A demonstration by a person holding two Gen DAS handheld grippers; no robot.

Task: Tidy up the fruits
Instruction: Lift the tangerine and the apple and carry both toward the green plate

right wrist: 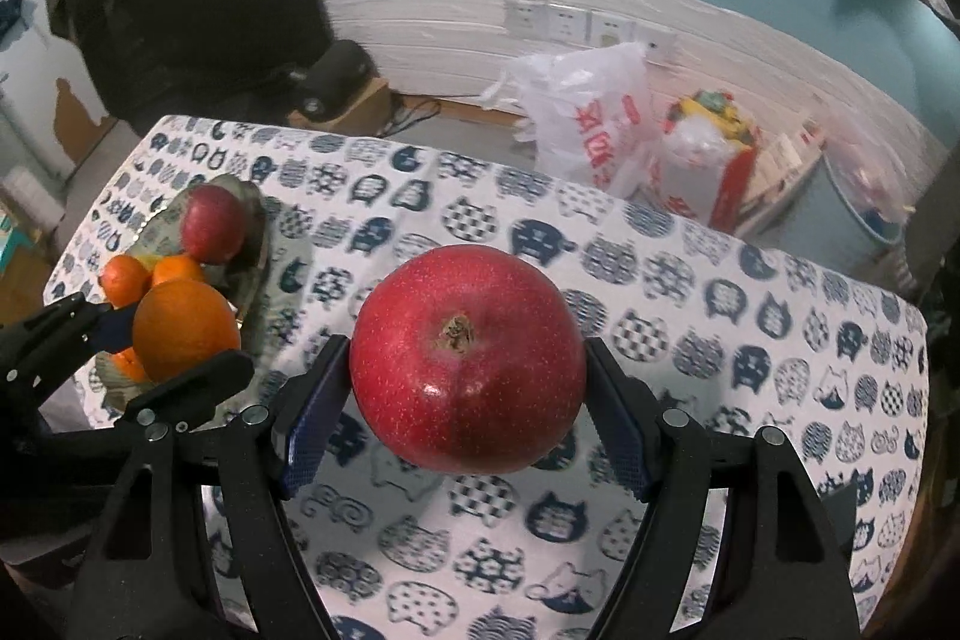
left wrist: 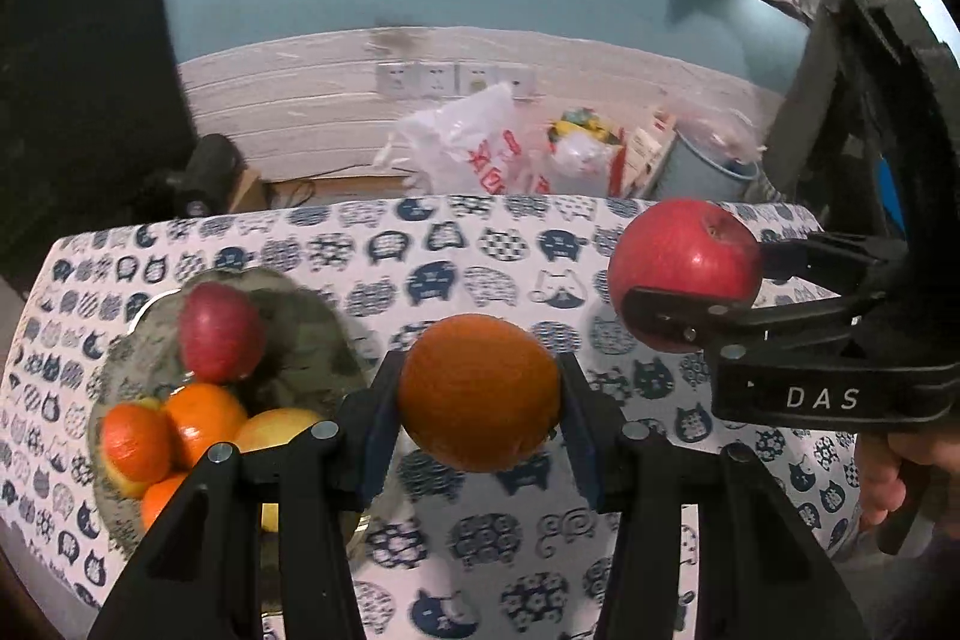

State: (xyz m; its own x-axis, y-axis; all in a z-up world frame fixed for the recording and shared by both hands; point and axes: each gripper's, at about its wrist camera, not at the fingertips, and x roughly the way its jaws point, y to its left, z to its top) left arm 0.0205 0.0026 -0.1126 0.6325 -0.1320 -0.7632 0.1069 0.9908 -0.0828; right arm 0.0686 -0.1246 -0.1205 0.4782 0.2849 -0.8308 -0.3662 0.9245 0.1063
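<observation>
My left gripper (left wrist: 479,394) is shut on an orange (left wrist: 479,393) and holds it above the cat-print tablecloth (left wrist: 480,256), just right of a grey-green bowl (left wrist: 300,316). The bowl holds a red apple (left wrist: 221,333), several small oranges (left wrist: 201,418) and a yellow fruit (left wrist: 276,430). My right gripper (right wrist: 467,388) is shut on a big red apple (right wrist: 468,361), held above the cloth. It shows in the left wrist view (left wrist: 684,274) to the right of the orange. The bowl (right wrist: 252,214) and the held orange (right wrist: 185,328) lie left in the right wrist view.
Beyond the table's far edge stand white plastic bags (left wrist: 474,148), a blue bucket (left wrist: 708,166), a cardboard box (left wrist: 252,190) and wall sockets (left wrist: 450,79). A dark cabinet (left wrist: 84,40) stands at the left. A black tripod frame (left wrist: 870,58) rises at the right.
</observation>
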